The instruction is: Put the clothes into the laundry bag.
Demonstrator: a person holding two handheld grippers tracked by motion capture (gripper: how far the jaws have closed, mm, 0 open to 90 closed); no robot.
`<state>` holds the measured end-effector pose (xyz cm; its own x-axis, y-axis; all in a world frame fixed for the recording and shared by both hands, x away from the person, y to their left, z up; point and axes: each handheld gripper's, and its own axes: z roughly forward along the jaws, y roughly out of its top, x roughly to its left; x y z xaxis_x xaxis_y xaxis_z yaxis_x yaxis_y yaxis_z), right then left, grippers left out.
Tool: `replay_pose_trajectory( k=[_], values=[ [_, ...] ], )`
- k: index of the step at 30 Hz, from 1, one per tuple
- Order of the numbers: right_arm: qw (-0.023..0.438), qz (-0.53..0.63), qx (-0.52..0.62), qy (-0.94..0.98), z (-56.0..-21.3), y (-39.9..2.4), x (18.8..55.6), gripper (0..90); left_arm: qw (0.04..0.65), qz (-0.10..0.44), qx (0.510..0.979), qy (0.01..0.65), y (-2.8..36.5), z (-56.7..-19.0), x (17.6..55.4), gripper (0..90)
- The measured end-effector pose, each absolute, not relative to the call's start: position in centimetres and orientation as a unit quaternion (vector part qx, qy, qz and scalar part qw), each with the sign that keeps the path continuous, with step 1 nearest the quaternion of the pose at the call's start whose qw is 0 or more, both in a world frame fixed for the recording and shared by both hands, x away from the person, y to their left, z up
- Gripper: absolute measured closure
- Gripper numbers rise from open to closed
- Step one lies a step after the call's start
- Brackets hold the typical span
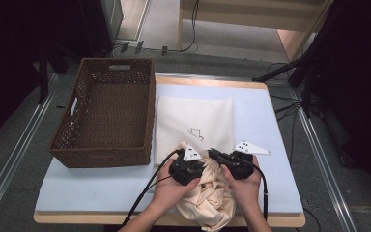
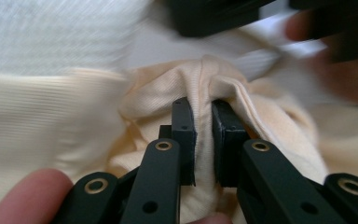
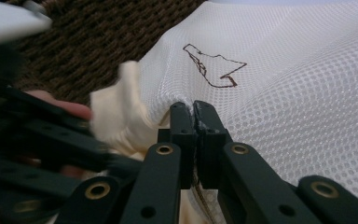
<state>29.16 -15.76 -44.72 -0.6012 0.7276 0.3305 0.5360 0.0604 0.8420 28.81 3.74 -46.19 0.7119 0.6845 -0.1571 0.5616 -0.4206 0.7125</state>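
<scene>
Cream garment (image 1: 211,195) bunched at the mesh bag's (image 1: 195,121) near edge. Left gripper (image 2: 201,122) pinches a garment fold; right gripper (image 3: 192,122), pressed together, clamps the bag's edge. Judging: stuffing step. Next: push garment into bag w/ the opening kept lifted. Basket (image 1: 107,113) left of bag.

A cream garment (image 2: 214,79) of soft, finely ribbed knit cloth lies bunched at the near edge of a matt pale-blue table pad (image 1: 270,111), beside a white mesh laundry bag (image 3: 298,93) whose synthetic netting shows regular small holes and a brown stitched mark. The left gripper (image 2: 201,116) and right gripper (image 3: 193,114) are matt black plastic with brass-coloured pins at their joints. Along the pad's left edge stands a dark brown woven wicker basket (image 1: 145,111), rough and matt.
</scene>
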Motion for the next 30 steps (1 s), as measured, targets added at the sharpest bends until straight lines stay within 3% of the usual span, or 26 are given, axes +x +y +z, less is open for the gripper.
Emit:
replay_pose_trajectory(
  k=[7,11,15,20,22,24,25,30],
  values=[
    [0.093,0.535,0.435,0.718,-44.2,-16.1,29.0,88.2,0.442,0.071,0.821,0.354,5.4,-45.0,27.7,63.4],
    [0.095,0.534,0.436,0.718,-44.4,-16.3,29.1,88.1,0.472,0.095,0.8,0.359,8.3,-43.5,26.6,55.8],
    [0.094,0.533,0.437,0.718,-44.4,-16.2,29.1,88.1,0.47,0.134,0.788,0.375,10.2,-42.5,26.4,45.2],
    [0.095,0.533,0.437,0.718,-44.4,-16.1,29.1,88.1,0.451,0.159,0.789,0.386,10.0,-43.0,26.7,39.2],
    [0.094,0.532,0.438,0.719,-44.4,-16.1,29.1,88.1,0.444,0.149,0.794,0.388,9.5,-43.6,27.0,44.9],
    [0.094,0.531,0.438,0.719,-44.4,-16.1,29.1,88.1,0.433,0.127,0.804,0.386,9.1,-43.9,27.2,72.5],
    [0.094,0.532,0.438,0.719,-44.4,-16.1,29.1,88.1,0.435,0.112,0.808,0.381,8.8,-44.0,27.2,77.6],
    [0.092,0.532,0.437,0.719,-44.5,-16.1,29.1,88.1,0.426,0.076,0.832,0.347,6.5,-44.7,26.9,87.4]
  ],
)
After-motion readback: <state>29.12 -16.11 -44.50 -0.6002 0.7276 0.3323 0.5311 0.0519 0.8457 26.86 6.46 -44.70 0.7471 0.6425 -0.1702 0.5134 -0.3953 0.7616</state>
